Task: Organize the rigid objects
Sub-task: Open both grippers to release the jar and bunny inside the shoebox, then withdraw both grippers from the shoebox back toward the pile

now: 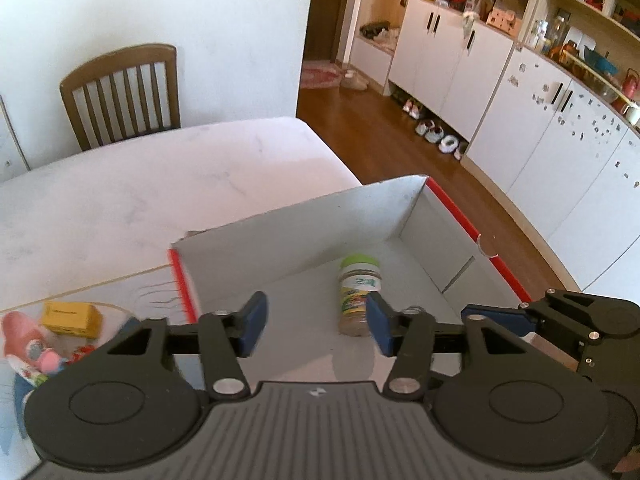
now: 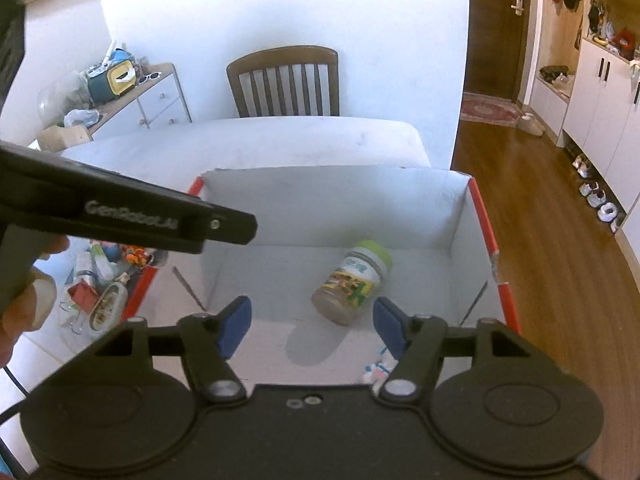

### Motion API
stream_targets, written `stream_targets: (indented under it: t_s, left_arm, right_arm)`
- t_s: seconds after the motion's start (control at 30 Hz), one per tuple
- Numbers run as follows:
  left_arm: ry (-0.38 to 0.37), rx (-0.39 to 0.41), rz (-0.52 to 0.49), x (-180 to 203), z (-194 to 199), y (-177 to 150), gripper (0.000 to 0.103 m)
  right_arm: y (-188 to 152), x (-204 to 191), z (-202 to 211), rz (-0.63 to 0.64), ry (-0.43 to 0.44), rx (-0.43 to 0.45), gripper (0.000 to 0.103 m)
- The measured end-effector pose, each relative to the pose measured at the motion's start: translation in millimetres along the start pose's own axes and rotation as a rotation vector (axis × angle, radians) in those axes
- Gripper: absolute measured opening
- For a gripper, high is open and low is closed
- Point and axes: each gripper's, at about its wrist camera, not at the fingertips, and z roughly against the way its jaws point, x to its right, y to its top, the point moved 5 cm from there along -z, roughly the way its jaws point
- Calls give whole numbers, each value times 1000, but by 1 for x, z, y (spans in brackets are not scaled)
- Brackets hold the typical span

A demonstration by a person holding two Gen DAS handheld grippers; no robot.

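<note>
A clear jar [image 1: 356, 296] [image 2: 352, 284] with a green lid and brown contents lies on its side in a white cardboard box [image 1: 304, 216] [image 2: 332, 192] with red edges. My left gripper [image 1: 316, 328] hovers over the box, jaws open and empty, with the jar just beyond its right fingertip. My right gripper [image 2: 312, 326] is open and empty too, above the box's near side with the jar beyond its pads. In the left wrist view the right gripper [image 1: 520, 320] shows at the right edge. A hand holds the left gripper's body [image 2: 160, 220], seen at the left of the right wrist view.
A yellow carton [image 1: 70, 318], a pink bottle [image 1: 24, 340] and other small items [image 2: 100, 284] lie left of the box. A small white object [image 2: 380, 372] sits in the box's near corner. The white table [image 1: 160, 184] ends by a wooden chair [image 2: 284, 80]; wooden floor [image 2: 540, 220] drops away on the right.
</note>
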Motion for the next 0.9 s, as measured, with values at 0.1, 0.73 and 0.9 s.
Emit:
stream_targets:
  t_s: [0.1,0.73,0.9]
  left_arm:
    - [-1,30,-6,-10,16,-4,61]
    - [-22,112,-46,-105,95,-50,75]
    - [-33,130,-33,-135,107,-60,83]
  right_arm:
    - [-1,-10,3,-9,-5,11,69]
    - [-11,-96,20,-70,-22,78,90]
    - [-10,-118,20,-74,-19,96,98]
